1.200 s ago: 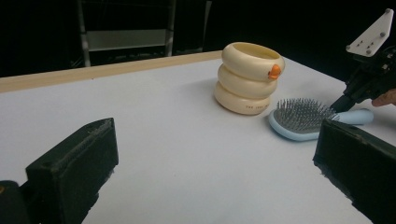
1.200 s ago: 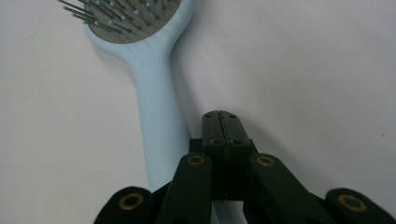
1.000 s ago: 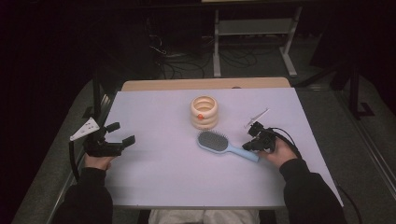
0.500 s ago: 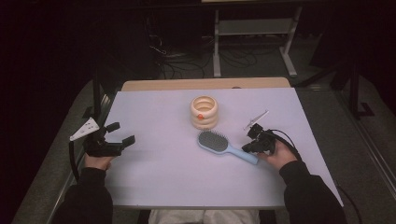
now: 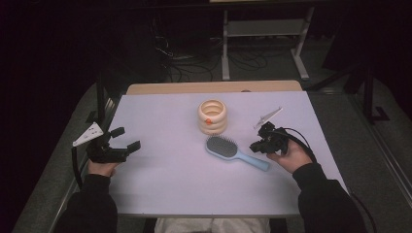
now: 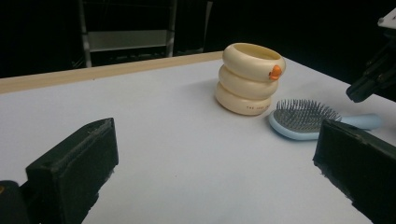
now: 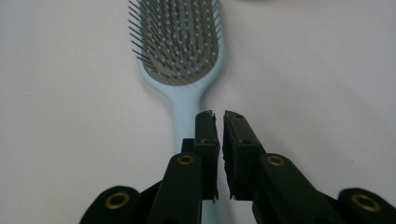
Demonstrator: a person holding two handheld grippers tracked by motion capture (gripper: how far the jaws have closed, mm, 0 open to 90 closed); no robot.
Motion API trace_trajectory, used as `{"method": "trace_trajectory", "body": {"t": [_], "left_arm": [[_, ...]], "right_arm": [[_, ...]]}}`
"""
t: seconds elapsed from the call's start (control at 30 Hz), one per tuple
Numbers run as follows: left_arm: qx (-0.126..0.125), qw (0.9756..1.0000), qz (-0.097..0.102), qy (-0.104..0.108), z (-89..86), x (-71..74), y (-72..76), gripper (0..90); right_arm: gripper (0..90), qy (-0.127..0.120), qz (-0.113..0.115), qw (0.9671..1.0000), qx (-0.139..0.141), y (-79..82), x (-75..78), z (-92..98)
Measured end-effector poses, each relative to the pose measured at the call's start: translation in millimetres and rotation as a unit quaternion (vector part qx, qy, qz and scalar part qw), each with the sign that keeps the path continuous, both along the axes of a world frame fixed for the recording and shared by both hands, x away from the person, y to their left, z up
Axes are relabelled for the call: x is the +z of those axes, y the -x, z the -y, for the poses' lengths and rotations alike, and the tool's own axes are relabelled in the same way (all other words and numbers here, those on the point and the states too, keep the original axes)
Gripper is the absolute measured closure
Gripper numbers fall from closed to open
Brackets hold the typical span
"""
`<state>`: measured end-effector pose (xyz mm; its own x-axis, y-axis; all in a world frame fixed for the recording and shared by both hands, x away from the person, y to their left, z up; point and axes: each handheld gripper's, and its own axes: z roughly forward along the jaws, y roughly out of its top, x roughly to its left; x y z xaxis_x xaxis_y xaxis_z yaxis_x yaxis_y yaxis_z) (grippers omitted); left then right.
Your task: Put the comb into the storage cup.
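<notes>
A light blue hairbrush [image 5: 224,147] with grey bristles lies flat on the white table [image 5: 165,184], its handle pointing toward the right hand. Just behind it stands a cream ringed holder [image 5: 212,116] with an orange spot. My right gripper [image 5: 256,145] hovers over the handle end. In the right gripper view its jaws [image 7: 219,116] have just been opening to a thin slit, with nothing between them and the hairbrush [image 7: 180,42] lying beneath. My left gripper [image 5: 125,138] rests wide open and empty at the table's left; from it I see the holder [image 6: 250,79] and hairbrush [image 6: 303,119].
A wooden strip [image 5: 214,87] borders the table's far edge. Beyond it are a dark floor with cables and a metal rack [image 5: 262,29]. The right gripper's cable [image 5: 303,141] loops over the hand. Bare table surface stretches between the two hands.
The right gripper has lifted a little above the brush handle. The left gripper, the brush and the holder have stayed where they were.
</notes>
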<state>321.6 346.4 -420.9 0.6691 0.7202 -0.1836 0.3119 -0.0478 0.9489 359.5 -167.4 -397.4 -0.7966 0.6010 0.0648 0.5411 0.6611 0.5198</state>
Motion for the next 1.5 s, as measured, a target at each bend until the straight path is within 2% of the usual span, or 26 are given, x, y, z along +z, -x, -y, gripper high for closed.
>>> {"method": "trace_trajectory", "body": {"t": [0.13, 0.27, 0.3, 0.33, 0.37, 0.43, 0.57, 0.63, 0.67, 0.7, 0.73, 0.77, 0.83, 0.87, 0.9, 1.17, 1.5], "left_arm": [[0.0, 1.0, 0.001, 0.0, 0.0, 0.1, 0.1, 0.0], [0.0, 1.0, 0.001, 0.0, -0.3, 0.2, 0.1, 0.0], [0.0, 1.0, 0.001, 0.0, -0.2, 0.1, 0.0, 0.0], [0.0, 1.0, 0.001, 0.0, -0.1, 0.1, 0.0, 0.0], [0.0, 1.0, 0.001, 0.0, -0.2, 0.1, 0.1, 0.0], [0.0, 1.0, 0.001, 0.0, -0.3, 0.2, 0.1, 0.0], [0.0, 1.0, 0.001, 0.0, -0.1, 0.2, 0.1, 0.0], [0.0, 1.0, 0.001, 0.0, -0.3, 0.2, 0.0, 0.0], [0.0, 1.0, 0.001, 0.0, -0.3, 0.2, 0.0, 0.0], [0.0, 1.0, 0.001, 0.0, -0.4, 0.2, 0.0, 0.0], [0.0, 1.0, 0.001, 0.0, -0.4, 0.2, 0.0, 0.0], [0.0, 1.0, 0.001, 0.0, -0.3, 0.2, -0.1, 0.0], [0.0, 1.0, 0.001, 0.0, -0.2, 0.2, 0.0, 0.0], [0.0, 1.0, 0.001, 0.0, -0.2, 0.2, 0.0, 0.0], [0.0, 1.0, 0.001, -0.001, -0.2, 0.2, -0.1, 0.0], [0.0, 1.0, 0.002, 0.0, -0.2, 0.4, 0.1, 0.0], [0.0, 1.0, 0.002, 0.0, -0.3, 0.4, -0.2, 0.0]], "right_arm": [[76.3, 0.003, 0.004, 1.0, 0.006, 0.0, 7.1, -4.5], [67.6, 0.003, 0.003, 0.9999, 0.011, -0.1, 12.8, -11.1], [65.0, 0.003, 0.005, 0.9999, 0.012, 0.0, 13.8, -12.7], [59.1, 0.007, 0.018, 0.9997, 0.013, 0.3, 16.0, -15.5], [59.1, 0.007, 0.018, 0.9997, 0.013, 0.3, 16.0, -15.5], [49.5, 0.008, 0.019, 0.9997, 0.011, -1.0, 18.1, -18.6], [37.3, 0.01, 0.008, 0.9999, 0.004, -4.9, 18.8, -22.2], [30.7, 0.012, 0.01, 0.9999, -0.001, -6.1, 18.8, -23.8], [30.7, 0.012, 0.01, 0.9999, -0.001, -6.1, 18.8, -23.8], [22.2, 0.012, 0.012, 0.9998, -0.005, -7.4, 18.7, -24.7], [22.2, 0.012, 0.012, 0.9998, -0.005, -7.4, 18.7, -24.7], [14.1, 0.012, 0.01, 0.9998, -0.01, -8.9, 17.6, -25.2], [10.9, 0.012, 0.007, 0.9999, -0.007, -9.6, 16.9, -25.2], [3.6, 0.011, 0.003, 0.9999, -0.006, -10.4, 15.8, -25.4], [0.0, 0.011, 0.0, 0.9999, -0.004, -11.1, 15.1, -25.6], [0.0, 0.01, 0.0, 0.9999, 0.009, -14.5, 11.4, -28.2], [0.0, 0.019, -0.013, 0.9992, 0.033, -17.4, -7.7, -35.2]]}}
